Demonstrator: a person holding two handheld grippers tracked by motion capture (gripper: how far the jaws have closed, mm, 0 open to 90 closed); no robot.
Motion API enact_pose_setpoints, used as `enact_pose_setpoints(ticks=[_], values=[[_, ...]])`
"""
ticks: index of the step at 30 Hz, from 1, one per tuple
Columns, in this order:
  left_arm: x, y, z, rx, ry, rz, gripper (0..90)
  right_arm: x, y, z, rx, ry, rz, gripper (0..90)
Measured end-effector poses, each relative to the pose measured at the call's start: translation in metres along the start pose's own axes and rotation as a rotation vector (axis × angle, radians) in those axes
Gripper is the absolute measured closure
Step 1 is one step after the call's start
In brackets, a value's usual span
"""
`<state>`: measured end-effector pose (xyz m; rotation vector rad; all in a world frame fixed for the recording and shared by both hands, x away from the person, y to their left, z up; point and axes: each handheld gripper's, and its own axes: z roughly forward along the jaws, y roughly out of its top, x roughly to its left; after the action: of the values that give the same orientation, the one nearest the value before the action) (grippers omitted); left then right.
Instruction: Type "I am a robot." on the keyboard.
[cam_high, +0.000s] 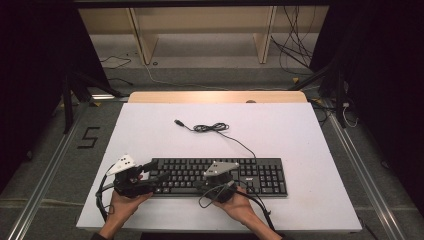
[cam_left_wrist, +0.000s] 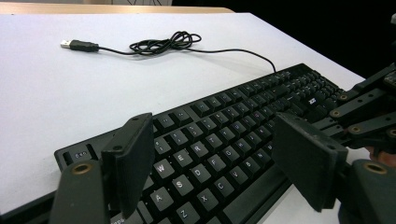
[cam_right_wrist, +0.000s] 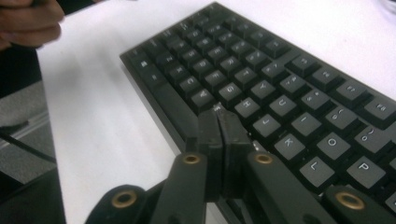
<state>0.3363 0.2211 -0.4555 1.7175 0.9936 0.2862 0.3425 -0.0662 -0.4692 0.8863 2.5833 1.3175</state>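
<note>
A black keyboard (cam_high: 220, 176) (cam_left_wrist: 233, 135) (cam_right_wrist: 280, 79) lies along the front of the white table (cam_high: 300, 130). Its thin cable (cam_high: 215, 128) (cam_left_wrist: 163, 44) runs back to a loose coil and ends in a USB plug (cam_high: 178, 122) (cam_left_wrist: 77, 45) lying free. My left gripper (cam_high: 156, 170) (cam_left_wrist: 212, 128) is open at the keyboard's left end, its jaws spread wide over the letter keys with nothing between them. My right gripper (cam_high: 216, 179) (cam_right_wrist: 218, 112) is shut, its jaws pressed together and empty, with the tips just above the keys near the keyboard's front edge.
Bare white table surface extends behind and to the right of the keyboard. A wooden strip (cam_high: 215, 96) borders the far edge. Beyond it stand wooden frame legs (cam_high: 142, 35), with loose cables (cam_high: 295, 45) on the floor. A tape mark shaped like a 5 (cam_high: 89, 137) is on the floor at left.
</note>
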Motion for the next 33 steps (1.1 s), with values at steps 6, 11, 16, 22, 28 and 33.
enact_pose_setpoints(ticks=[6, 11, 16, 22, 28, 33], values=[[0.0, 0.0, 0.0, 0.0, 0.003, -0.005, 29.4, -0.001, -0.002, 0.005, 0.028, -0.015, -0.002, 90.0], [0.001, 0.0, 0.0, 0.001, 0.005, -0.004, 29.2, -0.002, -0.006, 0.011, 0.06, -0.031, 0.003, 90.0], [0.001, 0.0, 0.0, 0.003, 0.006, -0.006, 29.2, -0.001, -0.008, 0.014, 0.064, -0.047, -0.016, 90.0], [0.001, 0.0, 0.0, 0.008, 0.01, -0.003, 29.2, -0.001, -0.008, 0.013, 0.061, -0.043, -0.004, 90.0], [0.003, -0.001, 0.001, 0.015, 0.017, -0.011, 29.3, -0.004, -0.004, 0.0, -0.007, -0.021, 0.022, 76.3], [0.003, -0.001, 0.001, 0.024, 0.022, -0.01, 29.5, -0.01, -0.002, -0.014, -0.053, -0.026, 0.053, 60.3]])
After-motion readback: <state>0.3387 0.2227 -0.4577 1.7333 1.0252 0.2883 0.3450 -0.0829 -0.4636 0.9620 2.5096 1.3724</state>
